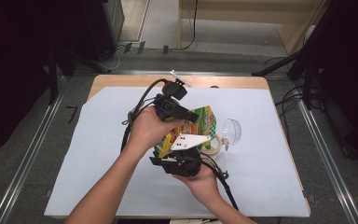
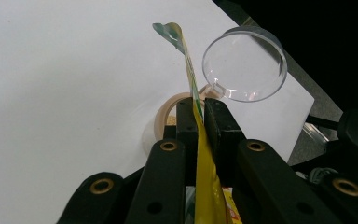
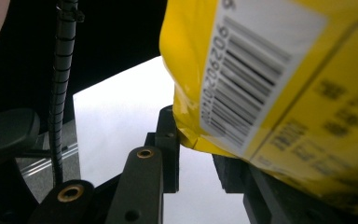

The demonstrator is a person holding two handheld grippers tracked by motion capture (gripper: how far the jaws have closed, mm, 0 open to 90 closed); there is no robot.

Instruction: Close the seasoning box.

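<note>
Held above the middle of the bench [image 1: 98, 140], the light, crinkly, slippery yellow pouch [image 1: 200, 122] is best pinched at its flat sealed edges, as by the left hand-held gripper [image 2: 200, 116] at twelve o'clock and the right hand-held gripper [image 3: 196, 154] at six.

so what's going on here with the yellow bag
A person holds a two-jaw gripper in each hand above a table covered in white paper. The left gripper is shut on the thin top edge of a yellow and green plastic snack pouch, held up off the table. The right gripper has the pouch's lower corner between its jaws. On the paper beyond lie a clear plastic scoop cup and a beige roll of tape. The pouch looks sealed so far.
</note>
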